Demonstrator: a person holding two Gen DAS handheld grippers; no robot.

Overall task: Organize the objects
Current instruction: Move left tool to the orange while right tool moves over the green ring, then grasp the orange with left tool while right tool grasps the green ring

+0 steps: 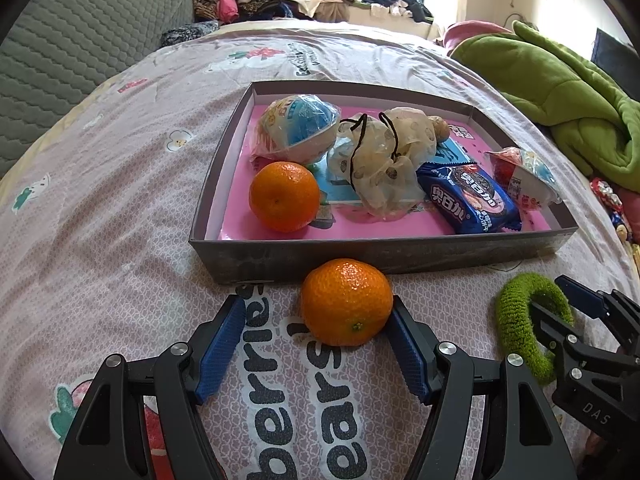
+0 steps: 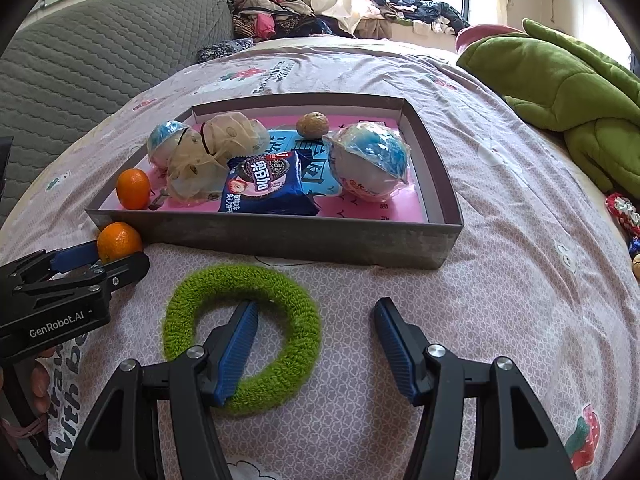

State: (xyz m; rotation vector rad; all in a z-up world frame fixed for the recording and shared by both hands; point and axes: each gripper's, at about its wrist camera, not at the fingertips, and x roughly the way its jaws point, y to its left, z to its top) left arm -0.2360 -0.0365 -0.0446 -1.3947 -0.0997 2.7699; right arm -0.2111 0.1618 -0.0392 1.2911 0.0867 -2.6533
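Observation:
A loose orange [image 1: 346, 308] lies on the bedsheet just in front of the grey box [image 1: 360, 258]. It sits between the fingers of my left gripper [image 1: 316, 304], which is open; the right pad is at the fruit's side and the left pad stands apart from it. A fuzzy green ring [image 2: 244, 336] lies flat on the sheet to the right. My right gripper [image 2: 316, 304] is open, with one finger inside the ring's hole and the other outside it, so the ring's right side lies between them. The box holds another orange [image 1: 284, 196], a blue biscuit packet [image 1: 468, 196], a mesh pouch [image 1: 380, 160] and wrapped balls.
A green blanket [image 1: 560, 88] is bunched at the bed's right side. A grey quilted pillow [image 1: 80, 40] lies at the left, and a pile of clothes [image 2: 276, 12] sits by the window. A person's fingers [image 2: 38, 380] hold the left gripper's handle.

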